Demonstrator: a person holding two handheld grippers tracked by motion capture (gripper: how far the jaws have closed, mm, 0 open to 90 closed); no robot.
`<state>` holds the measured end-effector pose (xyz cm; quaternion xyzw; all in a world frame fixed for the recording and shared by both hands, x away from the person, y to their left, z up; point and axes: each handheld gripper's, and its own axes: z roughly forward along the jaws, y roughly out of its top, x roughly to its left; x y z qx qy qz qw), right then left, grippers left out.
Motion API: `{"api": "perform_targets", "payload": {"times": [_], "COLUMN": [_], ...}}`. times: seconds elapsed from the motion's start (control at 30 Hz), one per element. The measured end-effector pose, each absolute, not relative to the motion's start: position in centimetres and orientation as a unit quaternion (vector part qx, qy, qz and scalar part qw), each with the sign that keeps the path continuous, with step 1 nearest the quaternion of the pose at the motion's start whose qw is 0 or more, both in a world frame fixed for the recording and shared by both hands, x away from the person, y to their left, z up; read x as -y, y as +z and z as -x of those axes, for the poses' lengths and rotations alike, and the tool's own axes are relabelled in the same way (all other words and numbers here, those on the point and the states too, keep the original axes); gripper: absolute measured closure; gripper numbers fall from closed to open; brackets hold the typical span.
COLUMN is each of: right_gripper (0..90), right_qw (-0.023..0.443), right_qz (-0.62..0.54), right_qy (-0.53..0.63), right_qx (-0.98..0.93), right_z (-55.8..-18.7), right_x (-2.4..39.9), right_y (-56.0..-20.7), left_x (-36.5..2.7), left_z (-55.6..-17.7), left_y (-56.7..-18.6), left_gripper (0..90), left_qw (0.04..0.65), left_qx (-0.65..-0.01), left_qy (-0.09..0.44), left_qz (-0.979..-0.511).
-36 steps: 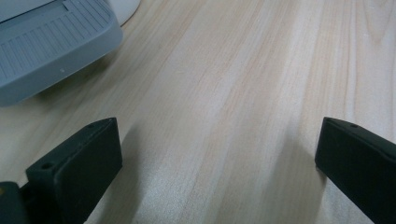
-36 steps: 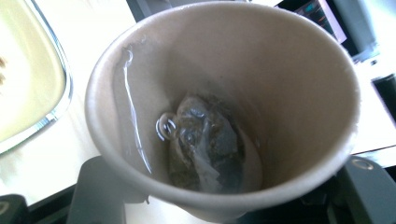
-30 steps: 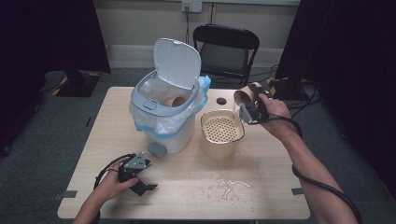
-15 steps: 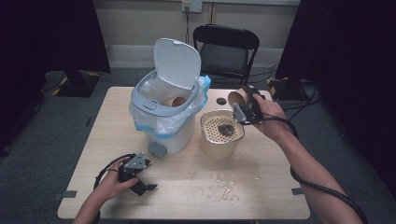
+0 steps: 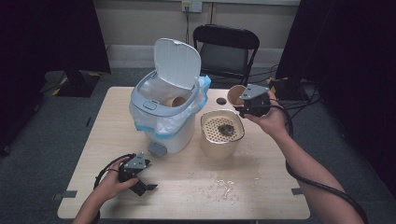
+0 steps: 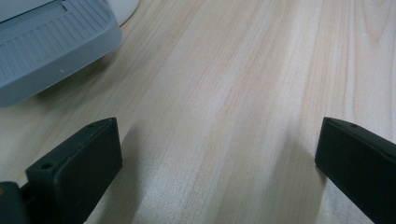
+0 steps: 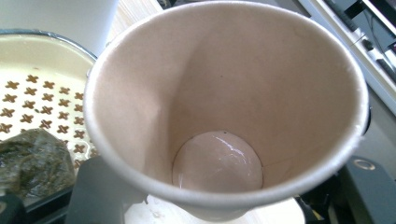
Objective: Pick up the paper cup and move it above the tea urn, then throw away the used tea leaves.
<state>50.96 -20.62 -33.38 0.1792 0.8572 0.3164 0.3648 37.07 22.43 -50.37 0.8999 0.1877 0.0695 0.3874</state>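
My right gripper (image 5: 243,103) is shut on a brown paper cup (image 5: 234,93), held on its side in the air just right of the bin and above the far rim of a cream strainer bowl (image 5: 207,140). In the right gripper view the cup (image 7: 224,93) is empty apart from a wet sheen at its bottom, and my jaws (image 7: 233,198) press on its wall. A dark wet clump (image 5: 226,130) lies on the strainer's perforated plate (image 7: 28,93). My left gripper (image 5: 140,183) rests on the table at the front left, open, with bare wood between its jaws (image 6: 217,140).
A white pedal bin (image 5: 163,116) with its lid up and a blue-edged liner stands mid-table, another brown cup (image 5: 179,100) inside it. Its grey pedal (image 6: 46,46) is close to my left gripper. A small dark disc (image 5: 221,100) lies behind the strainer. Wet spots and crumbs (image 5: 224,186) mark the front. A black chair (image 5: 226,46) stands behind.
The dark clump has appeared in the strainer, which was bare a second ago. The right hand has lifted a little with the cup. The left hand has stayed put.
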Motion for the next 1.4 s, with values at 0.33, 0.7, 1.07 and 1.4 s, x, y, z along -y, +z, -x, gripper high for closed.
{"api": "perform_targets", "payload": {"times": [0.33, 0.7, 1.07, 1.4], "right_gripper": [35.3, 35.1, 35.0, 34.9], "right_qw": [0.335, 0.268, 0.224, 0.189], "right_qz": [-0.191, -0.239, -0.262, -0.26], "right_qy": [0.337, 0.395, 0.416, 0.429], "right_qx": [-0.859, -0.846, -0.842, -0.844], "right_z": [-50.6, -51.1, -51.3, -50.8], "right_x": [20.3, 21.0, 21.1, 20.1], "right_y": [-32.5, -31.9, -31.7, -30.3], "left_x": [-22.4, -22.4, -22.4, -22.4], "left_z": [-37.1, -37.1, -37.1, -37.1], "left_y": [-50.4, -50.4, -50.4, -50.3], "left_gripper": [0.0, 0.0, 0.0, 0.0], "left_qw": [0.389, 0.388, 0.388, 0.387], "left_qx": [-0.187, -0.188, -0.188, -0.187], "left_qy": [0.07, 0.071, 0.072, 0.072], "left_qz": [-0.899, -0.899, -0.9, -0.9]}}
